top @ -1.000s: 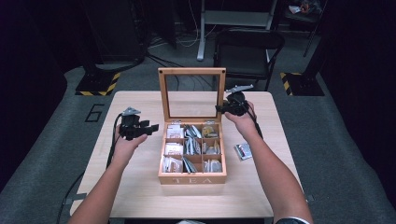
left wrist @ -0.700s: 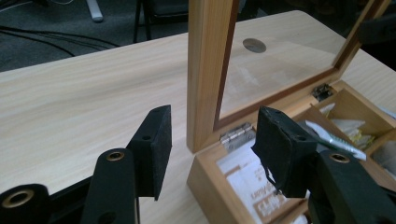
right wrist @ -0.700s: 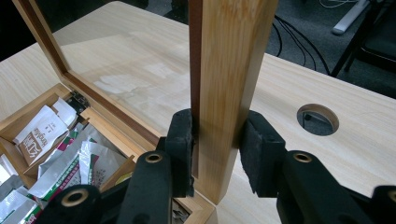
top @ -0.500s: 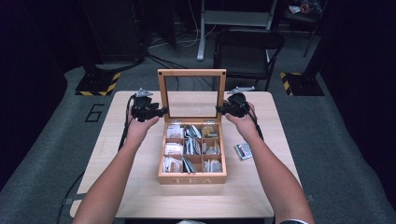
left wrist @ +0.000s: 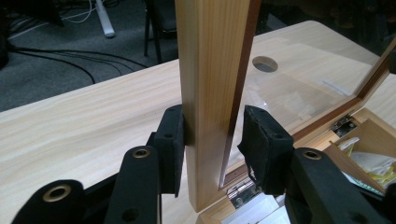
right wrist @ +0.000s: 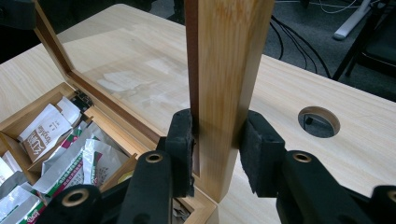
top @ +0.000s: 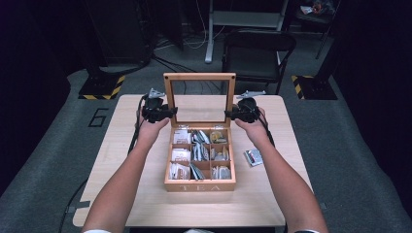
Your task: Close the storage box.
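Since a second ago, your left gripper has swung in from the table's left side to the lid, and your right gripper has stayed at the lid's other side. You now have both at the lid's upright side rails, low down near the hinges.

Seen from the left gripper view, your left gripper straddles the left rail of the lid: one pad presses the outer wood face, while the other pad sits just off the glass side, so the jaws are not fully clamped.

Seen from the right gripper view, your right gripper has both pads against the right rail of the lid, gripping it.

The lid stands upright, open, over the box, which sits mid-table with tea bags in its compartments. One packet lies on the table just right of the box.
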`<state>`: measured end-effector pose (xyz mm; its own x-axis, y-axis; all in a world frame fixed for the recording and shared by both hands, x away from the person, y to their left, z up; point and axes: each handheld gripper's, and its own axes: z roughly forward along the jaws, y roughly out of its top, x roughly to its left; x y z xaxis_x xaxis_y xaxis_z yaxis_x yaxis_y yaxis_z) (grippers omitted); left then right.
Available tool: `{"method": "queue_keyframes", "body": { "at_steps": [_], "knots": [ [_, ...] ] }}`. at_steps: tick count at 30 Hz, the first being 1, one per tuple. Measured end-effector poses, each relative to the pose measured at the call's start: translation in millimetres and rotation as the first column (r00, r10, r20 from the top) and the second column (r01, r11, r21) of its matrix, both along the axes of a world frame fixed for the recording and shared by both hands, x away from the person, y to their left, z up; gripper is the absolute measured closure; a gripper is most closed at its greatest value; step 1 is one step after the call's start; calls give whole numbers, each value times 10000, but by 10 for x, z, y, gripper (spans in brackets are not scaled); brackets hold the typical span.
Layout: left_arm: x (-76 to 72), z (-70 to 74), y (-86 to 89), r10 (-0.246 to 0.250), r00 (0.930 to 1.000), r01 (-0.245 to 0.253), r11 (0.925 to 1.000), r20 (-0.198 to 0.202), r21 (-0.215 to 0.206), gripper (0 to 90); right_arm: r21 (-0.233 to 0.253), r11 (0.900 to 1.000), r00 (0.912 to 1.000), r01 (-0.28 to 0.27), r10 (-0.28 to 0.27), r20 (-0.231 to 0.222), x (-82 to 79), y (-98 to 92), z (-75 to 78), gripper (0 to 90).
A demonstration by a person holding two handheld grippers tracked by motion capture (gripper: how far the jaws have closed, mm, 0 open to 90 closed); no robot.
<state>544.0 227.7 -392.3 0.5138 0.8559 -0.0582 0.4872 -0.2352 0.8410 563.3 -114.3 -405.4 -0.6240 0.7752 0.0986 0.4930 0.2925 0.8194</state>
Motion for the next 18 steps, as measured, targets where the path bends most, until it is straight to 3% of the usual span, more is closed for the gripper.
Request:
{"method": "queue_keyframes", "body": {
  "at_steps": [12,18],
  "knots": [
    [-45,-1,37,-33,9999,34,10000,130,-35,651,38,10000,10000,30,-30,80,-18,2,6,623],
    [-60,-1,32,-39,9999,40,10000,112,-91,650,-31,9997,9975,228,-225,677,-103,-7,140,565]
  ]
}}
